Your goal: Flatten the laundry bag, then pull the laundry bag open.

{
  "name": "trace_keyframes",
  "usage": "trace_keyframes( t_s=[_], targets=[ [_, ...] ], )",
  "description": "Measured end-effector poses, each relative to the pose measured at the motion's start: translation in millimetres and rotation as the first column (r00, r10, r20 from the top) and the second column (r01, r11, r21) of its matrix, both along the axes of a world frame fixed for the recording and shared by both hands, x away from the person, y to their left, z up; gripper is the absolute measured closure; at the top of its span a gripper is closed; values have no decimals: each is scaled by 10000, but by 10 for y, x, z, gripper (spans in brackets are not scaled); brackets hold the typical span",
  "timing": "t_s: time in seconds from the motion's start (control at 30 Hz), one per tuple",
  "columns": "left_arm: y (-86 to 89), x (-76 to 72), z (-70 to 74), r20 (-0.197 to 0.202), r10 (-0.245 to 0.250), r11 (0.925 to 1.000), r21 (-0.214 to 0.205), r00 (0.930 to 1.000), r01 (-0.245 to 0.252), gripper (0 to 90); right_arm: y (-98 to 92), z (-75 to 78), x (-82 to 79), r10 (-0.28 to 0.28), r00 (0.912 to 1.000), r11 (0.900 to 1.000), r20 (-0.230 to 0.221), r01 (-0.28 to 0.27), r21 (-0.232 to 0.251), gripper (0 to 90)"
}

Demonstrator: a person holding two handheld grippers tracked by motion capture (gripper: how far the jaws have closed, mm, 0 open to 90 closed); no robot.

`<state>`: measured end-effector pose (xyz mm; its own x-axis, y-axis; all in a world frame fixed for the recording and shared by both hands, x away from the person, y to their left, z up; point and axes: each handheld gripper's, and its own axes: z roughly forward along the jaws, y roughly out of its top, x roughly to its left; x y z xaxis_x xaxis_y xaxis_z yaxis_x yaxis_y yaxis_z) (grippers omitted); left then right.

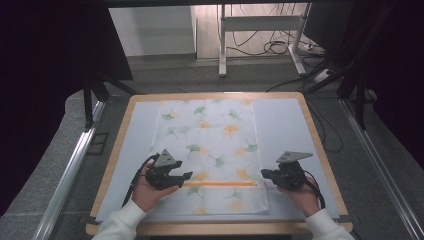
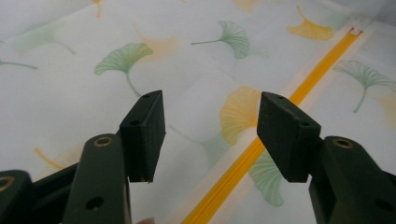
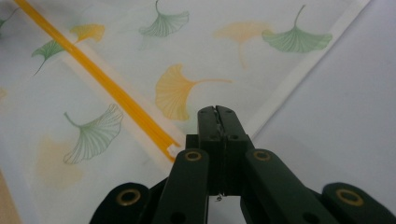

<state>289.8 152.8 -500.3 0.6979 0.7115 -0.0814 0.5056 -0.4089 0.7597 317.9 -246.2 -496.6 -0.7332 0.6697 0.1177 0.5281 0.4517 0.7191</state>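
Flat on the pale mat [image 1: 130, 150] of the wooden desk [image 1: 312, 125]: a translucent bag [image 1: 210, 145] printed with green and yellow ginkgo leaves, long side running away from the person. Across its near end, an orange zip strip [image 1: 220, 184], stretched from left to right between the two tools. Nothing recognisable inside the bag; lying flat, no bulge, mat showing faintly through the film.

Left tongs [image 1: 186, 176] at the left end of the strip, held in the left hand [image 1: 150, 192], tips pointing right along the strip. Jaws apart, nothing between the pads [image 2: 144, 128]; in the left gripper view the strip [image 2: 261, 144] running on the bag [image 2: 70, 107] beneath the gap, clear of both pads.

Right tongs [image 1: 263, 174] at the right end of the strip, held in the right hand [image 1: 302, 197], tips pointing left. Jaws pressed together, pad against pad [image 3: 217, 119], above the bag's right edge. In the right gripper view, the strip's end [image 3: 170, 148] just to the left of the closed tips; whether the tips pinch the film itself, impossible to tell. Beyond that edge, bare mat [image 3: 336, 112].
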Motion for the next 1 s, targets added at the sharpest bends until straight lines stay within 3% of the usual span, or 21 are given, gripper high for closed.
trace_keyframes(
  t_s=[0.07, 0.17, 0.53, 0.6, 1.0],
  targets=[
    [-65, 9, 14, -62, -123, 9999, 103, 9999, 124, 414, -24, -7, -41, 6, 10000, 10000, -60, -5, 51, 893],
    [-199, 22, 37, 226, -288, 9981, 544, 9993, 275, 417, -57, -27, -99, -71, 9997, 9999, -226, 74, 141, 893],
    [-551, 77, 81, -22, -1009, 9938, 476, 9949, 1009, 454, -71, -83, -210, 19, 9997, 9999, -262, -24, -163, 893],
    [-615, 86, 74, 90, -1024, 9921, 739, 9947, 1014, 462, -53, -94, -220, 87, 9997, 9995, -229, -94, -298, 893],
    [-1001, 141, 43, -231, -1891, 9803, 537, 9817, 1901, 486, -29, -98, -195, 105, 9999, 9990, -114, -110, -431, 893]
  ],
)
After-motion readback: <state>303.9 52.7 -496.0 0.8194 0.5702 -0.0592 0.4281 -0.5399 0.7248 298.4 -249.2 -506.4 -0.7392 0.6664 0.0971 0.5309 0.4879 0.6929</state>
